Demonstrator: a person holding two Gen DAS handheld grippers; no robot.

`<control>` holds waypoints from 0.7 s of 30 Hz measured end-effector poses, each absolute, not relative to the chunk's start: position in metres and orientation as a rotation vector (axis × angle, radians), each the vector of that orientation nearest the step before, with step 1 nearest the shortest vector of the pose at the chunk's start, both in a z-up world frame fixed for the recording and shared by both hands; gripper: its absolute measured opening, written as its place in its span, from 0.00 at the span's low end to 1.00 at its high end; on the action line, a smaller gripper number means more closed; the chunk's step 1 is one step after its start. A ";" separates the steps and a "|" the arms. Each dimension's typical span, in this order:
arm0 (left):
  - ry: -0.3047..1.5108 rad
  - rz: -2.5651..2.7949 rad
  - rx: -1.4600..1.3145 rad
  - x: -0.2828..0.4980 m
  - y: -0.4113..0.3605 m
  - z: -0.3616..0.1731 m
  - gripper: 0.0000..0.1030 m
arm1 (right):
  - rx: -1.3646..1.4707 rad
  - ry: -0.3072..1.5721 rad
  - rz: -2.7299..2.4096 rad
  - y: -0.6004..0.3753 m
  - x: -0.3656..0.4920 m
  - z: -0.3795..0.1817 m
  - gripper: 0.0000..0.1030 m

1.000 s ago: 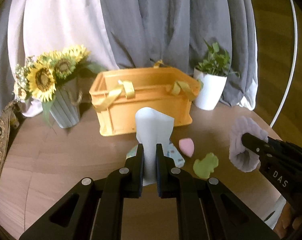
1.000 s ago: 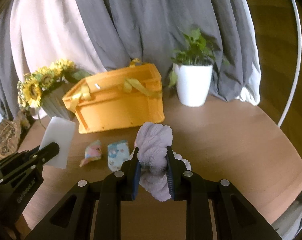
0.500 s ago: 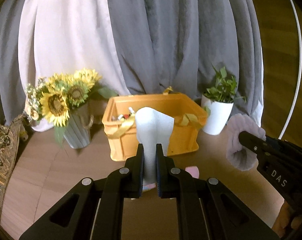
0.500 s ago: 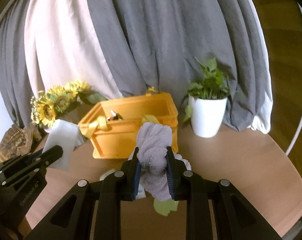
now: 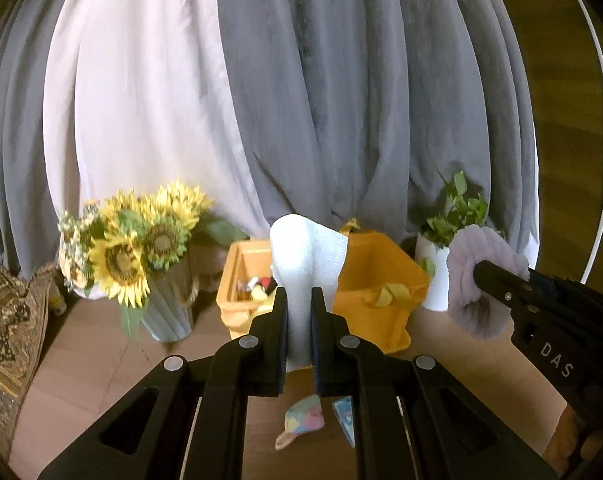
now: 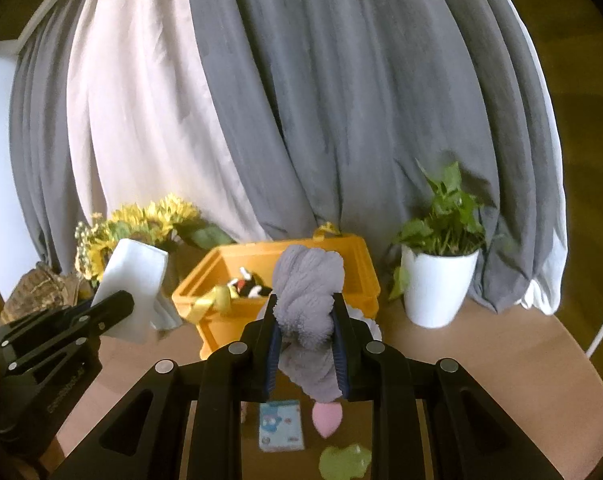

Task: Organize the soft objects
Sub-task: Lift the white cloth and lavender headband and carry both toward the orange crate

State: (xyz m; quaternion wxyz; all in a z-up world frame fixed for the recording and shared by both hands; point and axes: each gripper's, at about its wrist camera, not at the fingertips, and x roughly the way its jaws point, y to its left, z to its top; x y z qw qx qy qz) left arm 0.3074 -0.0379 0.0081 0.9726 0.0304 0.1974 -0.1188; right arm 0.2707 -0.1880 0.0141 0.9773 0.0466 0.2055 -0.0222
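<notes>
**Cloths held up before the crate**

Fingers of the left gripper (image 5: 299, 332) clamp a white folded cloth (image 5: 307, 256), which hides the middle of the orange crate (image 5: 377, 292). The right gripper (image 6: 305, 340) pinches a fluffy lilac cloth (image 6: 309, 288) in front of the same crate. Toys inside it are only partly visible. On the table (image 6: 481, 360), a blue packet (image 6: 281, 426), pink sponge (image 6: 327, 418) and green piece (image 6: 343, 460) sit partly behind the fingers.

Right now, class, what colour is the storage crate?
Orange-yellow crate, clearest in the right wrist view.
</notes>
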 end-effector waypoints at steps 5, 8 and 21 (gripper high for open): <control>0.362 -0.236 0.062 0.317 -0.039 0.017 0.11 | 0.096 0.377 -0.035 -0.191 0.281 0.023 0.23; 0.345 -0.232 0.065 0.323 -0.041 0.021 0.11 | 0.096 0.356 -0.032 -0.192 0.287 0.028 0.23; 0.314 -0.226 0.080 0.365 -0.049 0.030 0.11 | 0.083 0.322 -0.013 -0.196 0.332 0.038 0.23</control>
